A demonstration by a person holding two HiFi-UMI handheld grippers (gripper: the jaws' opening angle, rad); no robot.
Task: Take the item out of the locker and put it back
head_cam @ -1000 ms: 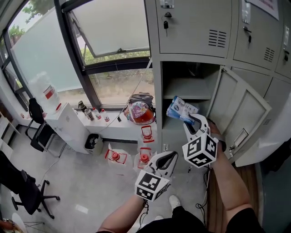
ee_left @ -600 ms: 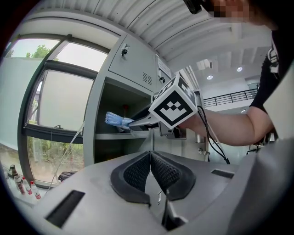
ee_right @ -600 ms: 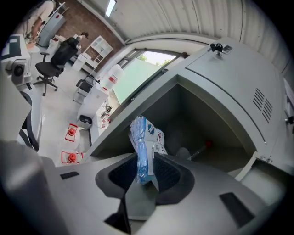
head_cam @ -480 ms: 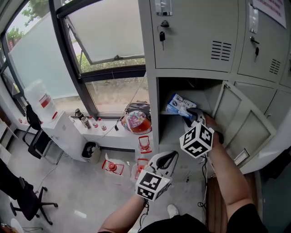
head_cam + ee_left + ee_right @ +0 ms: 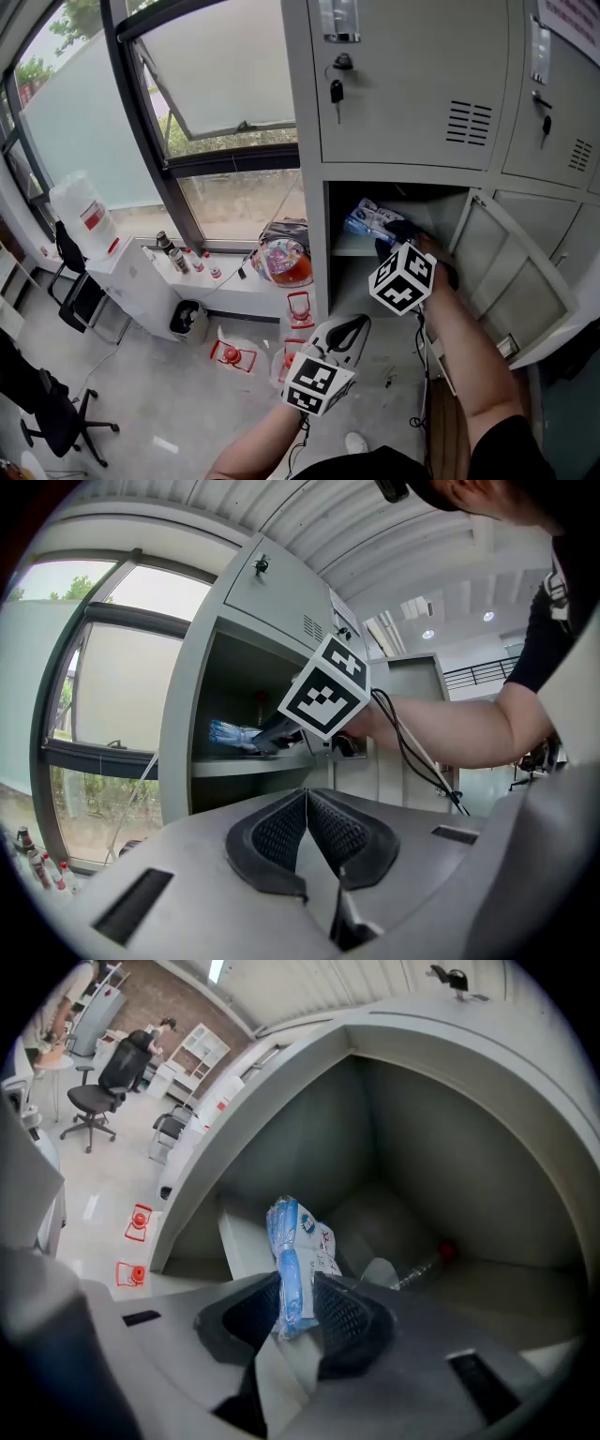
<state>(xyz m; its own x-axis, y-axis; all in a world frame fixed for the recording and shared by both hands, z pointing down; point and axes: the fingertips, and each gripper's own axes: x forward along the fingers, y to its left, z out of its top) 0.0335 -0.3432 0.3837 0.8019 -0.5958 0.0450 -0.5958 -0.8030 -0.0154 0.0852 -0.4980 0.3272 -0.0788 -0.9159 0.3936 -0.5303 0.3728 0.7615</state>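
A blue and white packet (image 5: pixel 368 217) sits pinched between the pads of my right gripper (image 5: pixel 392 234), just inside the open compartment of the grey locker (image 5: pixel 307 178). In the right gripper view the packet (image 5: pixel 291 1251) stands upright in the right gripper (image 5: pixel 298 1302), above the inner shelf (image 5: pixel 246 1246). My left gripper (image 5: pixel 342 330) hangs lower, in front of the locker, shut with nothing in it. Its pads (image 5: pixel 281 832) meet in the left gripper view, which also shows the packet (image 5: pixel 230 733) at the compartment's mouth.
The locker door (image 5: pixel 511 272) swings open to the right of my right arm. A small clear object with a red part (image 5: pixel 427 1262) lies deep in the compartment. Left of the locker are a window sill with bottles (image 5: pixel 178 258), a colourful bag (image 5: pixel 279 255) and red items on the floor (image 5: pixel 230 354).
My right gripper has carried the packet from in front of the locker into the open compartment. The left gripper has followed a little toward the locker, still shut.
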